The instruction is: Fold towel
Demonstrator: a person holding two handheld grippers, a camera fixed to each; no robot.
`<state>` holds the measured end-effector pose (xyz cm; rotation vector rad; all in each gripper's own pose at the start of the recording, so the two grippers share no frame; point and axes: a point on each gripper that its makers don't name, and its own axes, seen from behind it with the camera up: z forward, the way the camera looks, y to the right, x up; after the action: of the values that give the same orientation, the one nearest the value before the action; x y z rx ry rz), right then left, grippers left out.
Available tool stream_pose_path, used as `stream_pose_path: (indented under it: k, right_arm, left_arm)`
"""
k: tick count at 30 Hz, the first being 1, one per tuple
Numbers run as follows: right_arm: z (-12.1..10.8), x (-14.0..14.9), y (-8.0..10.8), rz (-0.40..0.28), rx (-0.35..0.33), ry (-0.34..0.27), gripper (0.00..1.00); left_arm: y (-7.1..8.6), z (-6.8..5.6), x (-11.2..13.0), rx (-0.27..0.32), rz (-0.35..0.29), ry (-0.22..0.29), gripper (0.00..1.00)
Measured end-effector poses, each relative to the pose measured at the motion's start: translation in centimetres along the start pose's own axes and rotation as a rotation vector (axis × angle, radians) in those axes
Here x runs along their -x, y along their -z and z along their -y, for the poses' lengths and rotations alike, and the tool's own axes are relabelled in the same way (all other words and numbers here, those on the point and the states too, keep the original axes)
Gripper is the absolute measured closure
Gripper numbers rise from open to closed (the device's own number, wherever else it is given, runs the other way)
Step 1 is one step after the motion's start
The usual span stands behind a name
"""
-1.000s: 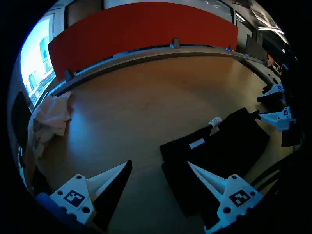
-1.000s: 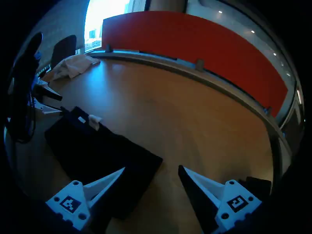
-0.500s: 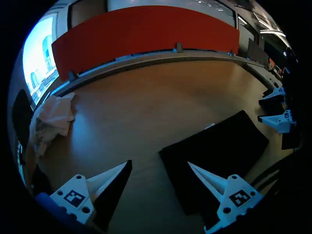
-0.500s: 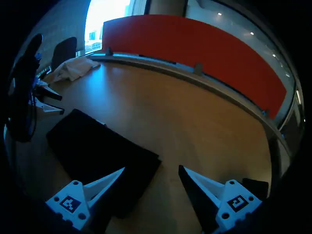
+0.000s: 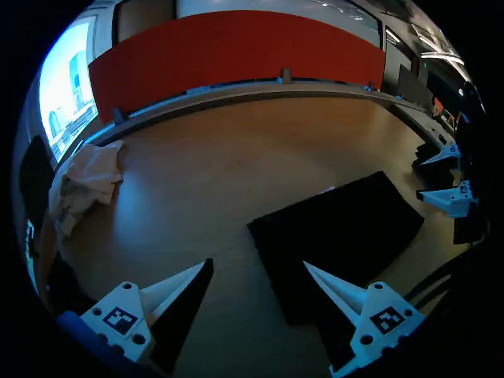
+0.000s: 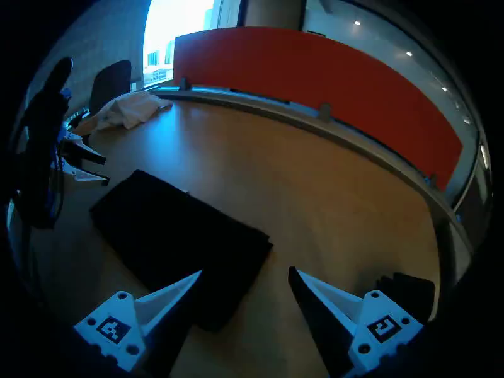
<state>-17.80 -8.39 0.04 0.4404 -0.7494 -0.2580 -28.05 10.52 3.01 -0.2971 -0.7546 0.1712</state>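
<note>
Left gripper view: black towel (image 5: 340,233) lies flat on desk (image 5: 220,157), folded to a tidy oblong, edges squared. Left gripper (image 5: 257,263) is spread wide w/ nothing held. One finger overlaps the towel's near corner; can't tell if it touches the cloth.

Right gripper view: right gripper (image 6: 245,271) is likewise fully parted and empty. The towel's other short end sits just ahead of its left-hand finger.

Why so: one gripper stationed at each short end, both hands-off. Prob. placed so both ends can be pinched together for a further fold, or the fold is judged done. Can't say which.

Orientation: long axis runs gripper to gripper, across the person's front, approx. parallel w/ red partition (image 5: 239,53) along the desk's back edge (fisheye, so rough). Short ends face the grippers.

Cream cloth heap (image 5: 85,183) sits well apart, at desk's far left end.
</note>
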Motion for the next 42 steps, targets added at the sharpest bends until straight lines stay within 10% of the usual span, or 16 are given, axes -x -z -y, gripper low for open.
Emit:
stream_pose_path:
  k: [17,42]
  right_arm:
    - [0.7,1.0,1.8,-0.006,-0.012,-0.019,0.04]
    - [2.0,4.0,2.2,0.058,-0.167,0.113,0.04]
  left_arm:
    - [2.6,-0.6,2.1,-0.011,-0.003,0.040,0.06]
    - [7.4,1.8,5.7,-0.107,-0.003,0.137,0.06]
